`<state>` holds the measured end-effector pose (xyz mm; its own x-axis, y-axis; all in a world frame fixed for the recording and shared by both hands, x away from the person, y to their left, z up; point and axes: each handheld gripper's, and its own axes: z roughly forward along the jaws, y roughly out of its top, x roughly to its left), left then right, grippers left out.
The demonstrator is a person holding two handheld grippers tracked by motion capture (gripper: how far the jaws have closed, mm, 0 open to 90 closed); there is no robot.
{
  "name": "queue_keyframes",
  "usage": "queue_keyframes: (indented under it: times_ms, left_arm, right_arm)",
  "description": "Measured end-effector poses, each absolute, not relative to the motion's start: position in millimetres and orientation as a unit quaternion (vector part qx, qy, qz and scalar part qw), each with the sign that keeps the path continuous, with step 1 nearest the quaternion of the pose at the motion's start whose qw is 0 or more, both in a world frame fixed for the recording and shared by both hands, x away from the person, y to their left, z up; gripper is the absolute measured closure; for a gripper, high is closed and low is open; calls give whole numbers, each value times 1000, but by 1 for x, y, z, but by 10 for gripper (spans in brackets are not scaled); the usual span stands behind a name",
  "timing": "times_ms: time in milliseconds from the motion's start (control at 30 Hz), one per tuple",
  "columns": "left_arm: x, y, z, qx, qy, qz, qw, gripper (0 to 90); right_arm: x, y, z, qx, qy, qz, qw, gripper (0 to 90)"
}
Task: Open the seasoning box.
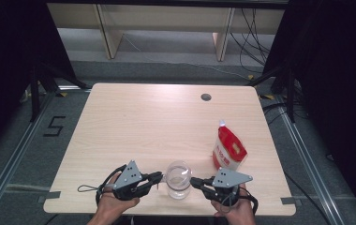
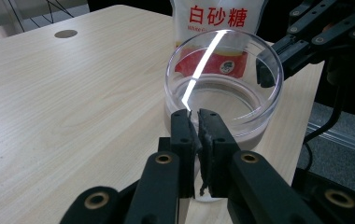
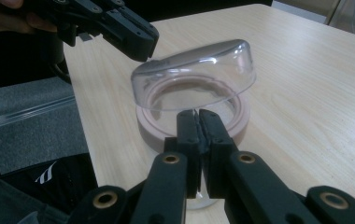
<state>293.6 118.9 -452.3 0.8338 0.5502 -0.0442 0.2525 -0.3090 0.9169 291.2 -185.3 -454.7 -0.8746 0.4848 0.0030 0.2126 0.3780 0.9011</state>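
Presently, both closed grippers, left [image 1: 161, 176] and right [image 1: 194, 181], flank the clear round plastic jar [image 1: 178, 180], gripping nothing; red-and-white sugar bag [image 1: 228, 148] at two o'clock looks untouched.

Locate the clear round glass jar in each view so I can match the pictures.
High view: the clear round glass jar stands near the table's front edge, between the two claws.
Left gripper view: upper centre, just beyond this claw's shut jaws, with the other claw at its right rim.
Right gripper view: centre, above the shut jaws.
Shared landmark: the light wooden table; the red-and-white sugar bag is behind the jar in the left gripper view.
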Motion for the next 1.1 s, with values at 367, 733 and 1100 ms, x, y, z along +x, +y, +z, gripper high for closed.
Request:
queue_keyframes:
  times_ms: [367, 733, 1100]
  left_arm:
    - [293, 125, -454, 784, 276, 118, 543, 620]
    - [283, 145, -460, 791, 294, 121, 523, 427]
    - [278, 157, -476, 802, 309, 117, 497, 262]
  right_arm:
    - [293, -182, -455, 206, 819, 519, 132, 878]
    - [290, -179, -451, 215, 818, 518, 125, 878]
    - [290, -174, -448, 198, 816, 526, 133, 878]
